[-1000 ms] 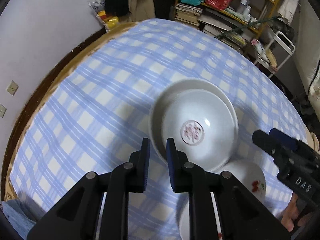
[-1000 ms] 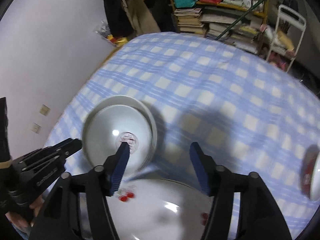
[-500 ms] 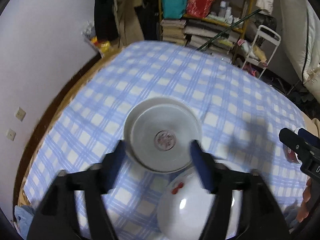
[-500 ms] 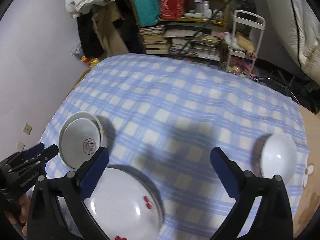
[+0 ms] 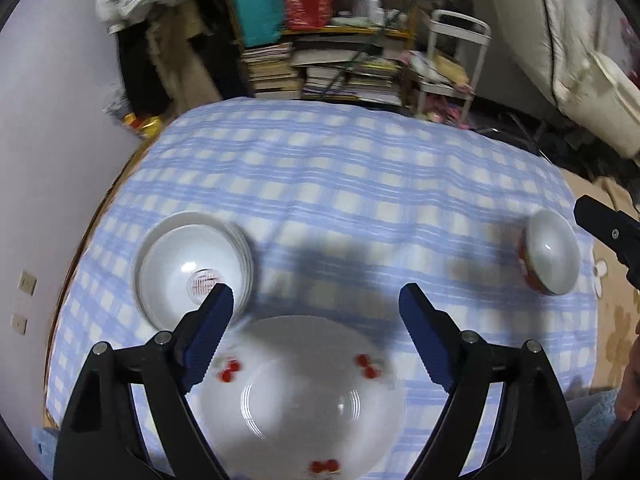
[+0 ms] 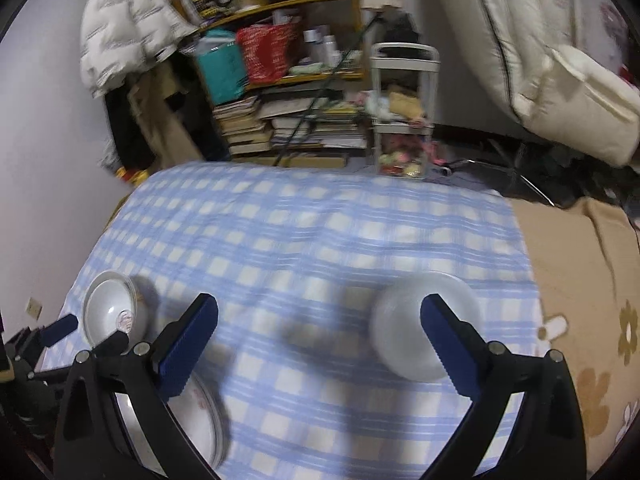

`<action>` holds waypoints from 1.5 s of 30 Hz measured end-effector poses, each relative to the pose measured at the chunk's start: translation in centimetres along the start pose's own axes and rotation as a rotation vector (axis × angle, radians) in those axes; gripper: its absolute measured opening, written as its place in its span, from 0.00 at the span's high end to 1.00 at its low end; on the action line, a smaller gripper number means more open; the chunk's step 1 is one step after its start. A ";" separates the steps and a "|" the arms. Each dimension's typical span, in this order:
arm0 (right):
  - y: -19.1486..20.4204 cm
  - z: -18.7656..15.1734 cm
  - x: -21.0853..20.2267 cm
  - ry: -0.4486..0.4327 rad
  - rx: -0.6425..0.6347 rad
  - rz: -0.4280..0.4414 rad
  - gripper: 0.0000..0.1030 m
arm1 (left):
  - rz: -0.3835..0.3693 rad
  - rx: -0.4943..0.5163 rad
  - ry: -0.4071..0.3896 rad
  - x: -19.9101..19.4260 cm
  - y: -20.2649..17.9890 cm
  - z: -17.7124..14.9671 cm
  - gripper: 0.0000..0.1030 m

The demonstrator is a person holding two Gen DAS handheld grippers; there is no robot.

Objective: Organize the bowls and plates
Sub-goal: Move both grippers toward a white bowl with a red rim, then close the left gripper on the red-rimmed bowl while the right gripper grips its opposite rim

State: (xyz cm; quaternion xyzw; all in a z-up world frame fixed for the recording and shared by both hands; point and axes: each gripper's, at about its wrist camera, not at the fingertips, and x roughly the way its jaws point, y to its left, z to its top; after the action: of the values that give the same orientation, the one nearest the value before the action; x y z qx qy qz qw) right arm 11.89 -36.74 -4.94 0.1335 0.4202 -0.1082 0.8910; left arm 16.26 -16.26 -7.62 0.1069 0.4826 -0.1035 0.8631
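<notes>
A stack of white bowls (image 5: 192,268) with a red mark in the top one sits at the left of the blue checked table (image 5: 340,184). A big white plate with cherries (image 5: 304,400) lies near me, below my open, empty left gripper (image 5: 316,328). A white bowl with a red outside (image 5: 550,254) sits at the right. In the right wrist view my open, empty right gripper (image 6: 320,344) hovers above the table, with that bowl (image 6: 416,332) by its right finger, the stack (image 6: 112,312) far left and the plate (image 6: 200,420) at lower left.
Shelves of books and bags (image 5: 320,40) and a white cart (image 6: 404,112) stand past the table's far edge. A wall (image 5: 48,120) runs along the left. A beige flowered cloth (image 6: 580,280) covers the table's right end.
My left gripper let go of the bowl on the stack, opened wide and pulled back and up. My right gripper opened wider and swung right toward the lone bowl.
</notes>
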 end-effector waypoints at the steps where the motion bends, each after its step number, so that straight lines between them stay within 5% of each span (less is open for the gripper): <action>1: -0.9 -0.1 -0.1 0.001 0.005 -0.006 0.00 | 0.004 0.011 -0.003 0.1 -0.9 0.1 0.19; 11: -6.9 -0.7 -0.7 -0.015 0.036 -0.040 0.00 | -0.089 0.078 0.041 2.6 -9.0 2.6 0.19; 18: -10.7 -1.3 1.1 -0.026 0.230 0.025 0.00 | -0.117 0.222 0.008 4.7 -14.9 3.2 0.19; 38: -15.1 -3.7 8.8 0.164 0.330 0.010 0.09 | -0.167 0.276 0.195 11.9 -20.3 3.6 0.19; 41: -15.3 -3.9 9.3 0.184 0.339 0.035 0.29 | -0.162 0.317 0.212 12.2 -21.0 3.2 0.19; 42: -15.3 -4.0 9.5 0.193 0.345 0.045 0.42 | -0.169 0.325 0.224 12.3 -21.2 3.0 0.21; 43: -15.4 -4.1 9.7 0.203 0.349 0.066 0.56 | -0.176 0.325 0.244 12.3 -21.4 2.9 0.29; 45: -15.5 -4.3 10.3 0.224 0.362 0.105 0.64 | -0.199 0.309 0.271 12.3 -21.5 2.7 0.40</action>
State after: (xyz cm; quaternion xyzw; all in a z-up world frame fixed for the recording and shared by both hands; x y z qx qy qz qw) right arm 10.46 -50.73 -17.84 0.3241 0.4827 -0.1195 0.8048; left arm 18.71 -38.51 -18.58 0.2027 0.5805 -0.2454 0.7495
